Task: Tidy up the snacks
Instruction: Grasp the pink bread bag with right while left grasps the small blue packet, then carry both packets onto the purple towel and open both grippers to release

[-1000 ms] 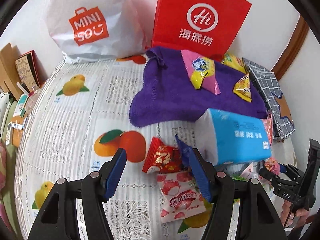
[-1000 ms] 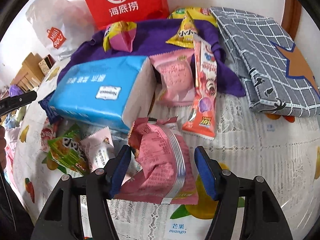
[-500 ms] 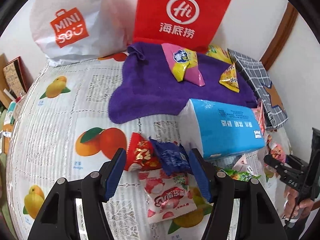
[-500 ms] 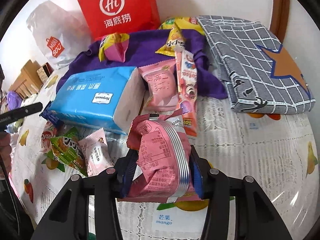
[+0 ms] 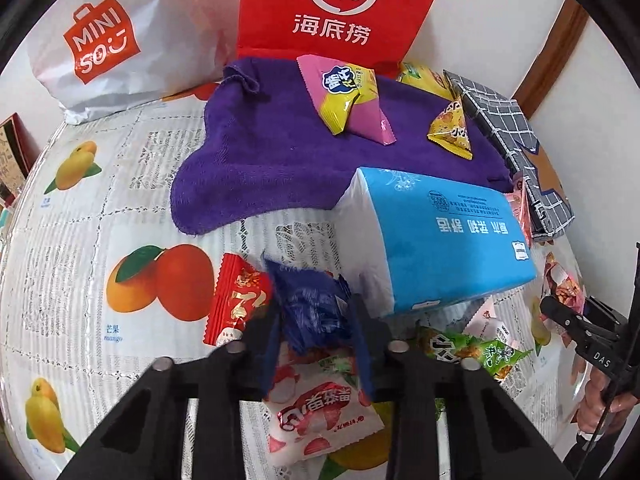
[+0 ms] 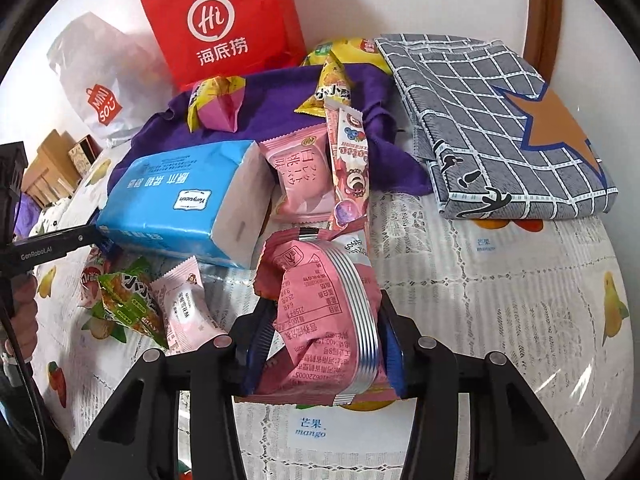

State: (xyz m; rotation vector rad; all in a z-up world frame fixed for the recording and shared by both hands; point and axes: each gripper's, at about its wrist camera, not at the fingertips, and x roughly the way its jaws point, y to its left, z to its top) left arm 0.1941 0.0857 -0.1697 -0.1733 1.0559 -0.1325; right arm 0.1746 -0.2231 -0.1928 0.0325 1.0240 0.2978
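My left gripper (image 5: pixel 316 340) is shut on a dark blue snack packet (image 5: pixel 308 300), beside a red packet (image 5: pixel 236 300) and above a white lychee packet (image 5: pixel 320 412). My right gripper (image 6: pixel 324 344) is shut on a pink snack bag (image 6: pixel 324 312) with silver stripes, held just above the table. A purple cloth (image 5: pixel 288 148) at the back carries a pink-yellow packet (image 5: pixel 348 96) and a yellow triangular packet (image 5: pixel 452 128). A green packet (image 6: pixel 128 296), a small pink packet (image 6: pixel 184 304), a pink pastry pack (image 6: pixel 300 176) and a long pink stick pack (image 6: pixel 348 160) lie near a blue tissue pack (image 6: pixel 180 204).
A red Hi paper bag (image 5: pixel 340 4) and a white Miniso bag (image 5: pixel 108 36) stand against the back wall. A folded grey checked cloth (image 6: pixel 500 124) lies at the right. The fruit-print tablecloth (image 6: pixel 500 300) covers the table. Boxes (image 6: pixel 52 164) sit off its left edge.
My left gripper has closed on the dark blue packet. My right gripper closed on the pink bag and has lifted it slightly.
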